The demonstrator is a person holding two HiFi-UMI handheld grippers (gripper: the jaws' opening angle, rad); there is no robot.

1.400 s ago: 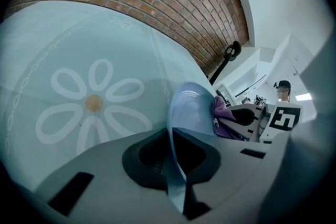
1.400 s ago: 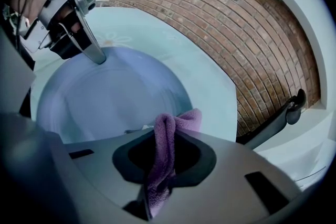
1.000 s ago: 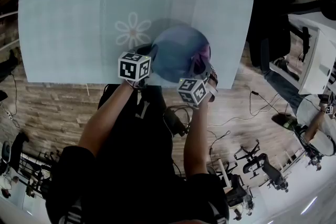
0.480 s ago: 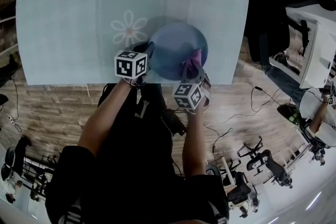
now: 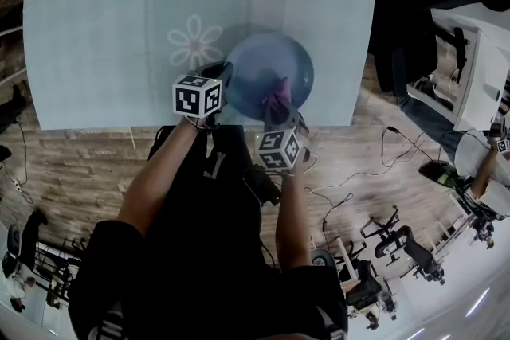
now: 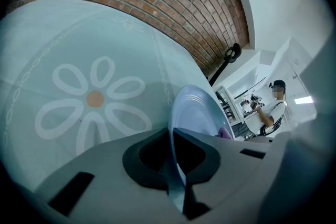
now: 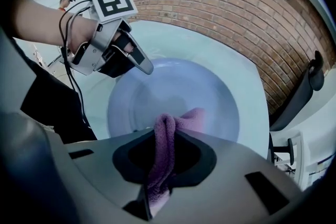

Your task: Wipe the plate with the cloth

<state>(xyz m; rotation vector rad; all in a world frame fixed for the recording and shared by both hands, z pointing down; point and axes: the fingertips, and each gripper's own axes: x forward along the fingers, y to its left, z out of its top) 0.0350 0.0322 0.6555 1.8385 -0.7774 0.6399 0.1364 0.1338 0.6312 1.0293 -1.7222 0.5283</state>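
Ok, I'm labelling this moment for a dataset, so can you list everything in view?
plate: one, pale blue, at the table's near edge
cloth: one, purple, lying on the plate
table: one, light blue cover with white flower prints
brick wall: one, red-brown, beyond the table
floor: wood, brown, around the table
office chairs: several, black, lower right in the head view
bystander: one, white top, at a far desk
left gripper: grey, shut on the plate's rim
right gripper: grey, shut on the cloth

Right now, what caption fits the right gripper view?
Right gripper holds the cloth over the plate, which the left gripper grips.
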